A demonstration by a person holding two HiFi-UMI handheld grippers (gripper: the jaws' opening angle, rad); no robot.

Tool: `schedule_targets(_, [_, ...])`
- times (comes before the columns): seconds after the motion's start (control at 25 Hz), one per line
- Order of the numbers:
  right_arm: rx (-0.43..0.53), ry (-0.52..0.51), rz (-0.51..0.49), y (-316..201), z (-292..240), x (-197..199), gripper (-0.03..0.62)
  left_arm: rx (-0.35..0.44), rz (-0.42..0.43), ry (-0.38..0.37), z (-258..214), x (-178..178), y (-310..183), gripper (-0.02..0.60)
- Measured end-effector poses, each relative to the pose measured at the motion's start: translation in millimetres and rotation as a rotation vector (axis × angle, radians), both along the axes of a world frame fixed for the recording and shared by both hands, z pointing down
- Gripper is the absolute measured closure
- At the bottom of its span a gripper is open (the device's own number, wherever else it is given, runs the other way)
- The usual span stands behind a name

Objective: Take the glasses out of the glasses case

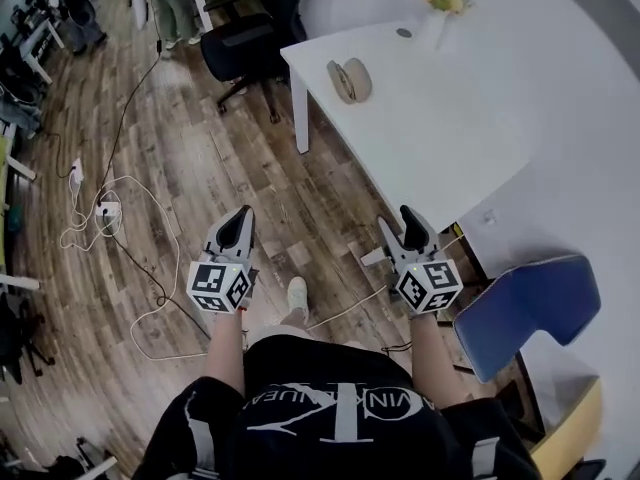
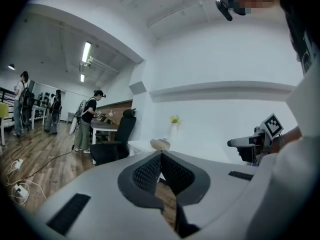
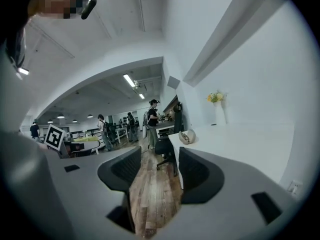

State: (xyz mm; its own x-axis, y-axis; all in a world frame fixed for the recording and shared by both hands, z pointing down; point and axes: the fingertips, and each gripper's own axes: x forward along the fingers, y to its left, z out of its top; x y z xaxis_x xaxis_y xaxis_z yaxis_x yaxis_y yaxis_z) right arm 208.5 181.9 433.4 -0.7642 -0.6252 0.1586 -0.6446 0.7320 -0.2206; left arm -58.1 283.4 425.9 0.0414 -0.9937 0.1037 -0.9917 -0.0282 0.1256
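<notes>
- Step in hand, as I read it: the approach. Neither tool has reached the table (image 1: 450,138), so nothing of the task itself is done.
- The left gripper (image 1: 240,218) has its fingers brought together, tips meeting, with nothing between them.
- The right gripper (image 1: 400,223) has its fingers standing wide apart. Only floorboards show in the gap, so it holds nothing.
- The glasses case (image 1: 349,80) lies near the table's corner, well ahead of both sets of fingertips and roughly between their two lines of aim. Sighting along the left fingers it sits just over the closed tips. Sighting along the right, it is just beyond and a touch right of the gap.
- The glasses are not in sight. I take it they are inside, though from here I cannot tell if the case is shut or ajar.
- The next move calls for carrying both grippers forward over the table edge. One would steady the case shell while the other works the lid, and the left fingers must part first.
- Count:
  - two grippers
  - one glasses case
  - one white table
  - one vase of yellow flowers (image 1: 440,8), far beyond the fingers
  - one black office chair (image 1: 245,48), ahead of the left fingers
  - one blue chair (image 1: 530,308), beside the right gripper
</notes>
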Motion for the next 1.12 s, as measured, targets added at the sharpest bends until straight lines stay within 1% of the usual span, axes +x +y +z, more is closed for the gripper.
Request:
schedule_targets(0.08, [-0.011, -0.001, 0.02, -19, 1, -14, 0.37, 0.002, 0.022, -0.003, -4, -14, -24, 0.568])
schedule_targets(0.24, [-0.035, -0.006, 0.055, -55, 4, -40, 0.37, -0.025, 0.066, -0.018, 1, -38, -66, 0.568])
schedule_targets(0.48, [-0.066, -0.009, 0.088, -95, 13, -73, 0.37, -0.031, 0.088, -0.007, 4, -76, -113, 0.568])
schedule_targets(0.6, [-0.072, -0.002, 0.097, -108, 17, -84, 0.37, -0.03, 0.093, 0.011, 9, -91, -129, 0.568])
schedule_targets(0.88, [-0.097, -0.006, 0.125, -135, 26, -105, 0.37, -0.044, 0.107, 0.018, 20, -116, -153, 0.568])
schedule_targets(1.12, [-0.085, 0.035, 0.119, -152, 20, -122, 0.37, -0.028, 0.081, 0.054, 22, -141, -165, 0.568])
